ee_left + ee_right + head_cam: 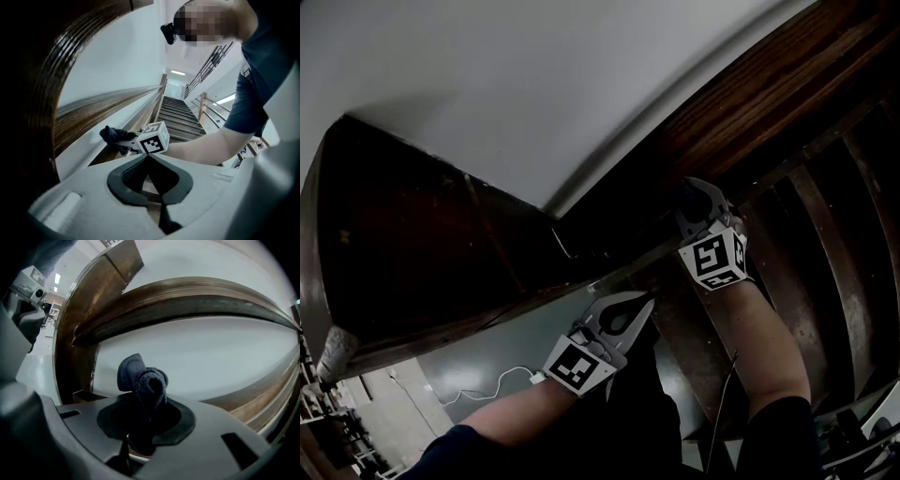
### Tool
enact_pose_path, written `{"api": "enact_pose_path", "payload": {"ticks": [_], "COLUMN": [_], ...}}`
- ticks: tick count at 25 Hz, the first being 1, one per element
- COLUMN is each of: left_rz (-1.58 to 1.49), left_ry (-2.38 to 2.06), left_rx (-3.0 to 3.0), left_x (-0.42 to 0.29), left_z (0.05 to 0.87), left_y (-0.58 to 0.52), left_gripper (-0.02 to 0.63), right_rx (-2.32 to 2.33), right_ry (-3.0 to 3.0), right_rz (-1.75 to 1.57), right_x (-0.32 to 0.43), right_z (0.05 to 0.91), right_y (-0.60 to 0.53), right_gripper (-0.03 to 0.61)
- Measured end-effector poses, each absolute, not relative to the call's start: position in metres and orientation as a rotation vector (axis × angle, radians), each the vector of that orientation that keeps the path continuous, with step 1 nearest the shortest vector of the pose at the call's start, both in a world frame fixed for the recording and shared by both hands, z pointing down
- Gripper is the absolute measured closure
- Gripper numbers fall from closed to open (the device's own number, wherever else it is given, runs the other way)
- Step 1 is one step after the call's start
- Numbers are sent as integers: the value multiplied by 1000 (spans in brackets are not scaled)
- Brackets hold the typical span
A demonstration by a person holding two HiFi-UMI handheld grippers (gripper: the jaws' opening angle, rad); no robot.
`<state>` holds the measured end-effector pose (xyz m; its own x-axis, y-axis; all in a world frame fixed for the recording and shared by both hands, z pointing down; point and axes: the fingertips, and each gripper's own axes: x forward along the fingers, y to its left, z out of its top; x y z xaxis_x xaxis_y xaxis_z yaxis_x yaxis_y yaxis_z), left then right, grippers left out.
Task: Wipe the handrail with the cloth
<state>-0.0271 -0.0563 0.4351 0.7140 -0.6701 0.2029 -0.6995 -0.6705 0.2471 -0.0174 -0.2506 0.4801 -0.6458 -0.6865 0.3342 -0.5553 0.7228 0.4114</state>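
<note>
Stairwell view, steeply downward, over a person's two bare forearms. Shows a long dark brown wooden handrail (187, 296) sweeping along a white wall (197, 357), with dark wooden stair treads (825, 234) to the right.

Pinches a bunched dark blue terry cloth (143, 380) in the right gripper (143, 413), jaws pressed tight on its lower half so that a rounded wad sticks out past the tips as a wiping pad. Holds that gripper out ahead and toward the wall side, cloth leading, likely to bring the pad onto the rail. Points the cloth at the white wall just below the rail. Cannot tell whether it touches any surface. Appears not yet on the rail's wood.

Holds the left gripper (149, 161) lower and nearer the body, jaws closed tip to tip with nothing between them, only background showing through the gap behind the pads. Probably hangs back there to stay clear of the wiping path, since one cloth needs only one gripper. Looks like a wipe barely begun or about to begin.
</note>
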Motion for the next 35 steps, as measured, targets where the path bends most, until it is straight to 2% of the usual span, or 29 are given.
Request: {"api": "enact_pose_path", "payload": {"ticks": [16, 22, 29, 35], "left_rz": [214, 202, 158, 84], "left_ry": [-1048, -1080, -1055, -958], "left_rx": [2579, 2565, 2640, 2758], "left_x": [-91, -121, -150, -164], "left_z": [468, 463, 419, 357], "left_y": [15, 31, 64, 87], "left_gripper": [611, 611, 611, 611], "right_rx": [862, 831, 989, 1166], "right_ry": [-2523, -2530, -2484, -2457], "right_rz": [-240, -141, 12, 115], "right_x": [-123, -137, -104, -69], "right_z": [565, 579, 545, 474], "right_y": [-173, -157, -118, -56], "right_gripper": [483, 483, 483, 483]}}
